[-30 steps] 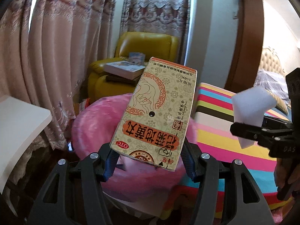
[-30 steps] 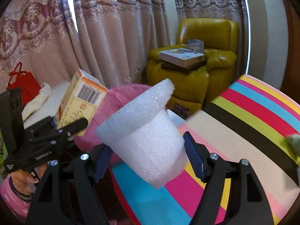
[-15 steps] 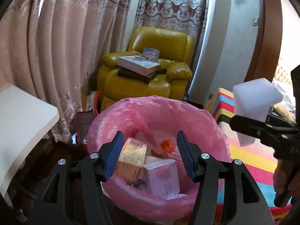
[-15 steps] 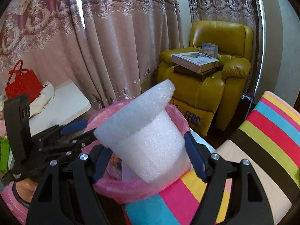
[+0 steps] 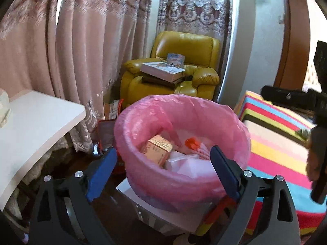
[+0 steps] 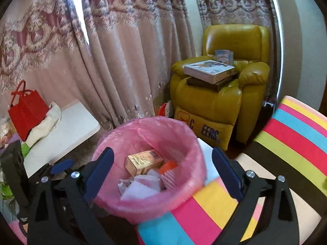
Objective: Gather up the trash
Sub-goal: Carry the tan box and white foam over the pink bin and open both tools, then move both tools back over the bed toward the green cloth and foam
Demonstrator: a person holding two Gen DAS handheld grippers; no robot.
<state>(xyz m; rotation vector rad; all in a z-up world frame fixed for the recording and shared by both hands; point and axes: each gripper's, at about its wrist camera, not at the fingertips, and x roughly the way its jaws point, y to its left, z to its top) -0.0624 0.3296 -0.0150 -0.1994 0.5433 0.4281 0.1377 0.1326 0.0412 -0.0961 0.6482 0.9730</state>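
Progress: both claws are empty over the bin, so by my reading the items in hand are already dropped – trash lies inside, nothing is held.
Left claw (image 5: 163, 169): spread wide, blue pads apart, nothing between them; it hovers just above the near rim of the bin.
Right claw (image 6: 161, 169): likewise spread and empty, pointing down into the bin's mouth.
Bin: a round wastebasket lined with a thin pink plastic bag (image 5: 143, 120), standing on the floor between a white counter (image 5: 40, 122) and a bed with a bright striped cover (image 6: 296, 134).
Trash inside: a tan-and-orange cardboard medicine box (image 6: 143, 160) lies on its side near the back, barcode face up; a piece of white foam (image 6: 141, 187) sits in front of it among crumpled white wrapping; a small orange-and-pink scrap (image 6: 169, 169) is beside the box.
How it looks: the box is intact, uncrushed; the contents sit low in the liner, with room above.
What is left: no loose trash is clearly in view outside the bin – whether more waits elsewhere in the room cannot be told from here.
Surroundings: a yellow leather armchair (image 6: 224, 94) stacked with books, well apart from the bin; a red paper gift bag (image 6: 26, 112) on the counter.
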